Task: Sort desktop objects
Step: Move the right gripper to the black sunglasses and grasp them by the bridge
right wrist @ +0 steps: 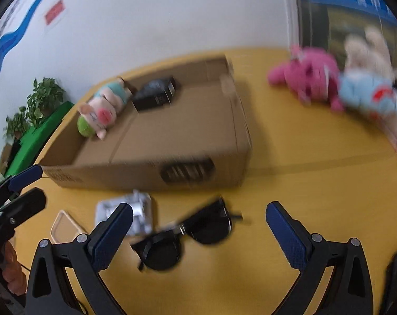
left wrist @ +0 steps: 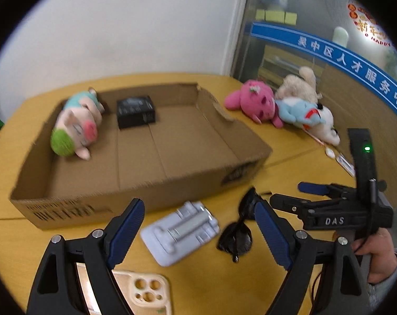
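1. A yellow table (left wrist: 224, 283) is standing against a white wall, carrying a shallow open cardboard box (left wrist: 135, 183).
2. Inside the box, a pig plush (left wrist: 75, 128) and a small black box (left wrist: 136, 112) are lying at the far end.
3. On the table just in front of the box, a grey stand (left wrist: 180, 232), black sunglasses (right wrist: 188, 239) and a beige phone case (left wrist: 143, 292) are lying side by side.
4. A pile of plush toys (left wrist: 282, 105) is sitting well apart, to the right of the box.
5. The left tool (left wrist: 198, 233) is hanging wide over the grey stand, gripping nothing.
6. The right tool (right wrist: 199, 236) is spreading wide above the sunglasses, gripping nothing.
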`<state>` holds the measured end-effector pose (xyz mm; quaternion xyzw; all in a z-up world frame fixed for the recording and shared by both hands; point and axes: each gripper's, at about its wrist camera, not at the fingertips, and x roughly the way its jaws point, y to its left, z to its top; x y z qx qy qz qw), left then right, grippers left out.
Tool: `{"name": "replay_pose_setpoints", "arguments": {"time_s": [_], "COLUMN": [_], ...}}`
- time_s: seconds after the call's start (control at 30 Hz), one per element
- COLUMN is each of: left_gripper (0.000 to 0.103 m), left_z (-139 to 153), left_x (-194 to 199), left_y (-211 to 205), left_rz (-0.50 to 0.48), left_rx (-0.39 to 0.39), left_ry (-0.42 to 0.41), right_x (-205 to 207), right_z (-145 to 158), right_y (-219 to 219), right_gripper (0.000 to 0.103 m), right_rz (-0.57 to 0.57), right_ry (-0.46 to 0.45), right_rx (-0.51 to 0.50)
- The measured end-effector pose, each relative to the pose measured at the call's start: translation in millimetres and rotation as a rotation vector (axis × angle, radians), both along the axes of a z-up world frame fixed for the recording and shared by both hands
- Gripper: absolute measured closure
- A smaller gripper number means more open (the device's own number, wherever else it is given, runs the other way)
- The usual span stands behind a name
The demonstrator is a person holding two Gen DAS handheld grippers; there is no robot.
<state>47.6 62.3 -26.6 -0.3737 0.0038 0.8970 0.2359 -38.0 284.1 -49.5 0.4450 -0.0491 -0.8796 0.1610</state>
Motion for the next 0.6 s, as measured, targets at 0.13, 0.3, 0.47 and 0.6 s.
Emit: {"name": "replay_pose_setpoints", "arguments": {"time_s": [0.13, 0.3, 0.47, 0.6], "left_gripper": [0.022, 0.025, 0.069, 0.080], "left_z": [-26, -48, -73, -89], "left_x": [-5, -17, -37, -37], "left_y": [18, 47, 70, 76], "left_rz": [-0.083, -0.199, -0.262, -0.270], "left_rx": [-0.001, 0.005, -0.020, -0.035], "left_ry": [-0.092, -0.177, -0.290, -0.359], "right_x": [5, 14, 19, 21], "right_z": [-46, -56, -60, -62], "right_y": [32, 43, 52, 58], "right_gripper": [0.014, 0.014, 0.015, 0.020], "right_rz": [-0.049, -0.049, -0.051, -0.042], "right_ry": [-0.160, -0.188, -0.200, -0.207], "right_rx": [-0.121, -0.194, -0.258, -0.298]}}
